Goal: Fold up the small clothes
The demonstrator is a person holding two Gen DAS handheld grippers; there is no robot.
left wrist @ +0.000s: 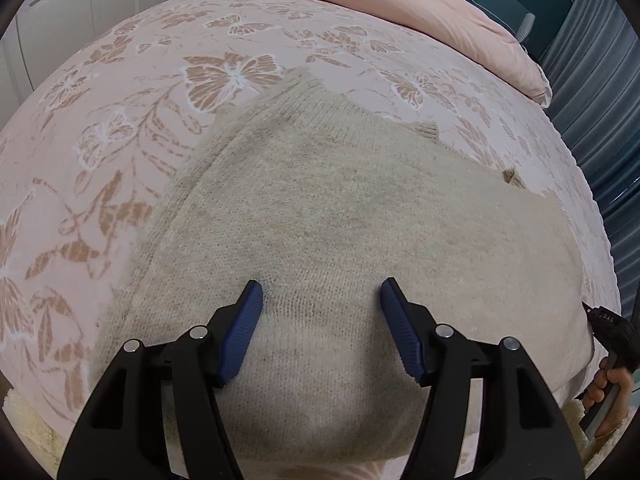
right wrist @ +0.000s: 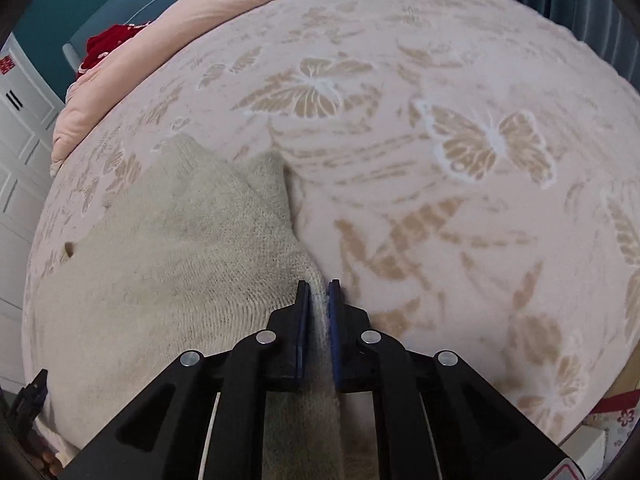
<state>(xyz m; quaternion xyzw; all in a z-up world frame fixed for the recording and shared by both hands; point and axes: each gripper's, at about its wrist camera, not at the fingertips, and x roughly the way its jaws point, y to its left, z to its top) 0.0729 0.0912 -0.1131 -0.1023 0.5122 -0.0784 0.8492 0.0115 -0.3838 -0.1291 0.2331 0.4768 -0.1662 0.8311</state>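
A beige knitted sweater lies spread on the pink butterfly-patterned bed cover. My left gripper is open, its blue pads hovering over or resting on the near part of the sweater, with nothing between them. In the right wrist view the sweater lies to the left, and my right gripper is shut on the sweater's right edge, a fold of knit pinched between the blue pads. The right gripper also shows at the far right edge of the left wrist view, held by a hand.
A folded pink quilt lies along the far end of the bed. White cupboard doors stand at the left, blue curtains at the right. A red cloth sits by the quilt.
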